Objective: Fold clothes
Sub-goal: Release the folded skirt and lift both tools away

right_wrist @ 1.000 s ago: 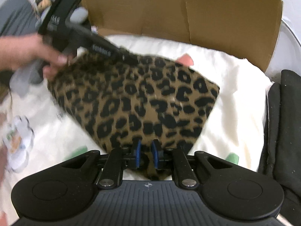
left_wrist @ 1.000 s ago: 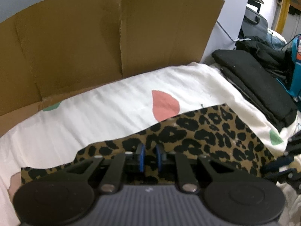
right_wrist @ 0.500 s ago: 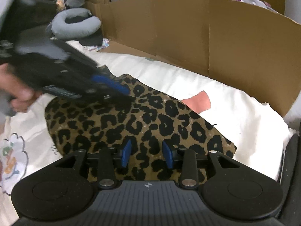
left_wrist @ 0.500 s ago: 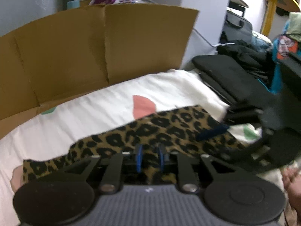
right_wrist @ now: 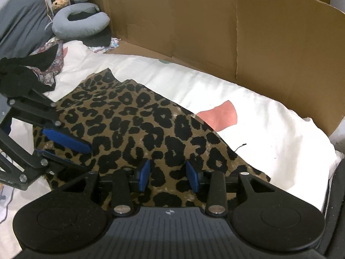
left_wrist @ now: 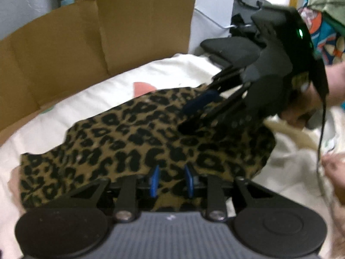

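1. The leopard-print garment [right_wrist: 138, 129] is lying flat on the white bedsheet [right_wrist: 269, 133], in front of the cardboard wall [right_wrist: 215, 32].
2. The right gripper [right_wrist: 168, 176] is hovering over the garment's near edge with its jaws parted; the blue pads aren't pinching the cloth, which is just sitting under the gap. The jaws have been opening over the last second.
3. The left gripper [left_wrist: 171, 180] is sitting over the opposite near edge, its jaws apart and just opening, with leopard fabric showing between the pads but not squeezed.
4. A grey neck pillow [right_wrist: 79, 20] is sitting far back on the left.
5. A folded black pile [left_wrist: 228, 47] is resting beside the sheet.
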Demonstrator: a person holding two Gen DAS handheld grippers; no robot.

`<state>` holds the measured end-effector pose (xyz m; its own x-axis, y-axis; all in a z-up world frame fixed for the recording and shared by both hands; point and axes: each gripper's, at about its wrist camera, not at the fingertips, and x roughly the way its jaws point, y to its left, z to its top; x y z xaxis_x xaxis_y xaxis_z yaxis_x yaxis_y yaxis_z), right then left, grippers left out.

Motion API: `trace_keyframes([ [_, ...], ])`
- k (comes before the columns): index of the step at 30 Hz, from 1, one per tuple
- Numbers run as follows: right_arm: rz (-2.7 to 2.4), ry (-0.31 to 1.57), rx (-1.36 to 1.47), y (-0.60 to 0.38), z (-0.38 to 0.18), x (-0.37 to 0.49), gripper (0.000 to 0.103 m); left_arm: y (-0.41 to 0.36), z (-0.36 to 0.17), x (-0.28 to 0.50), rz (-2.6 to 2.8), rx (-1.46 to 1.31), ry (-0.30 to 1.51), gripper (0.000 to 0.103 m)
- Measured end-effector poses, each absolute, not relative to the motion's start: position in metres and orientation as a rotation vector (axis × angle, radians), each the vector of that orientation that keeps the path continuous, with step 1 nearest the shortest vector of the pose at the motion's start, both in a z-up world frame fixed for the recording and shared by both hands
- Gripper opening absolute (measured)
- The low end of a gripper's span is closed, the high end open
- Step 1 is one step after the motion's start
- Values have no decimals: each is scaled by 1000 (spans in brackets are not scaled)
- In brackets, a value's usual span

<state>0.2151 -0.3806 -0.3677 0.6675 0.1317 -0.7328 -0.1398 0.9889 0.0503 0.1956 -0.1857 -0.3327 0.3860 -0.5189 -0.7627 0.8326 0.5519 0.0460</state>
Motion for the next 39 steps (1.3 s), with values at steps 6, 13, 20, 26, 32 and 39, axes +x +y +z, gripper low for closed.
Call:
trace_keyframes([
  [6, 113, 858, 24, -392, -374, 224, 46, -153, -344, 191, -818, 500, 770, 29],
  [13, 115, 866, 6, -392, -377, 227, 50, -119, -344, 193, -727, 518, 785, 29],
  [20, 108, 874, 18, -395, -370, 228, 50, -95, -332, 200, -628, 488, 797, 30],
  [26, 110, 825, 44, -393, -348, 216, 50, -83, -314, 196, -590, 393, 809, 29],
  [32, 168, 792, 52, -366, -332, 191, 50, -83, -315, 191, -595, 319, 844, 34],
  [39, 260, 791, 25, -320, -337, 161, 48, -84, -324, 191, -594, 271, 868, 40],
])
